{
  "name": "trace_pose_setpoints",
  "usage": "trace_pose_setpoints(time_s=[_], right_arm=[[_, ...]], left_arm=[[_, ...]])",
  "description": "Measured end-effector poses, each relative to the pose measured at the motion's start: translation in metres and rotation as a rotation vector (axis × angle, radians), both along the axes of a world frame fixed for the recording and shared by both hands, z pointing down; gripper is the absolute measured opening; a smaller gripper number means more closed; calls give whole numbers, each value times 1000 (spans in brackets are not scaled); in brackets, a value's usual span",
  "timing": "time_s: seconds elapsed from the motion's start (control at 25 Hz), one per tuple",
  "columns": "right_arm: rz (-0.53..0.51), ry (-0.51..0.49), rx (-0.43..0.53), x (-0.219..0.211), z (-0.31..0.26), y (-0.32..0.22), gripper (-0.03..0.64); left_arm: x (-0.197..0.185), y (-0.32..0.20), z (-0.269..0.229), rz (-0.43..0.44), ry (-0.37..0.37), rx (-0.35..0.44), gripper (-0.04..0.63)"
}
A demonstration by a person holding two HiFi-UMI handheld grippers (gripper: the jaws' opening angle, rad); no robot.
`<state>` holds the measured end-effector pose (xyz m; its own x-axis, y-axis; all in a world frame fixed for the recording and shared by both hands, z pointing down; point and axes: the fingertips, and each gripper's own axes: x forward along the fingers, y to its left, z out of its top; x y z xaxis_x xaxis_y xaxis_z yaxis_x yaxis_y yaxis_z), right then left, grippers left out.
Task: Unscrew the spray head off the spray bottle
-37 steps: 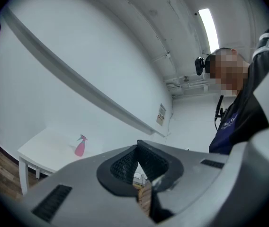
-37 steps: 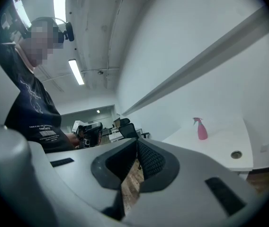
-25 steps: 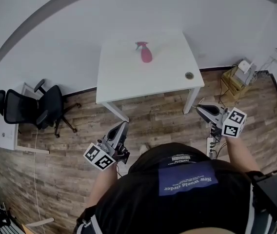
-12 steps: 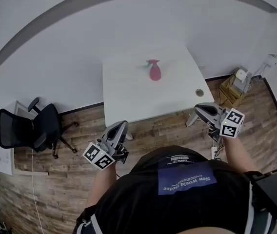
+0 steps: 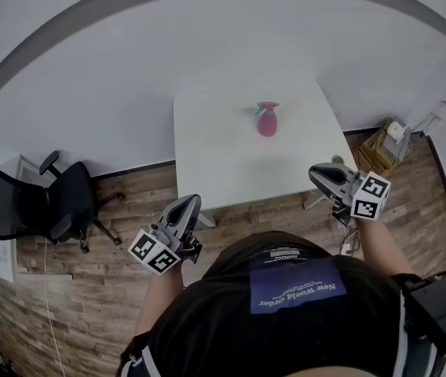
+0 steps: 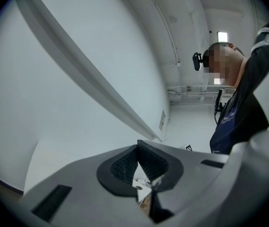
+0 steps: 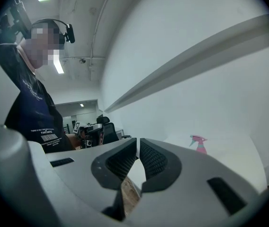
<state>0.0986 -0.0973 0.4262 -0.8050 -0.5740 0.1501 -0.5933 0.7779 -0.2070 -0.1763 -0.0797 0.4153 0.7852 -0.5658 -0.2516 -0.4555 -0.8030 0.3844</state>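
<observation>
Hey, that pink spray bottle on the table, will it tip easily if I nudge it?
Probably: the bottle stands upright on the table, narrow, its head jutting sideways, so a high nudge may topple it. It looks plastic, likely light and somewhat slippery.

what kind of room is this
Probably an office or a lab workspace. A white table stands against a plain white wall, a black office chair on castors sits beside it on a wood-look floor, and a pink spray bottle is alone on the table.
</observation>
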Motion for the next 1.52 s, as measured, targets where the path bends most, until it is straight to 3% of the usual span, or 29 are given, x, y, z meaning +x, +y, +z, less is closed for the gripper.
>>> trace_pose_setpoints(time_s=[0.24,0.76,1.12,1.32,1.52], right_arm=[[-65,-35,-31,9,19,-60,-2],[-329,-28,-61,78,36,-202,-2],[-353,-19,-73,80,55,-245,2],[-340,143,-60,51,75,-262,91],[-360,496,-84,19,111,-279,227]], left_arm=[[15,-42,10,-55,-30,-31,2],[131,-143,-9,-203,-42,-56,2],[139,-176,-2,-204,-97,-85,3],[112,-202,6,-125,-71,-71,2],[80,-221,17,-6,-98,-59,2]])
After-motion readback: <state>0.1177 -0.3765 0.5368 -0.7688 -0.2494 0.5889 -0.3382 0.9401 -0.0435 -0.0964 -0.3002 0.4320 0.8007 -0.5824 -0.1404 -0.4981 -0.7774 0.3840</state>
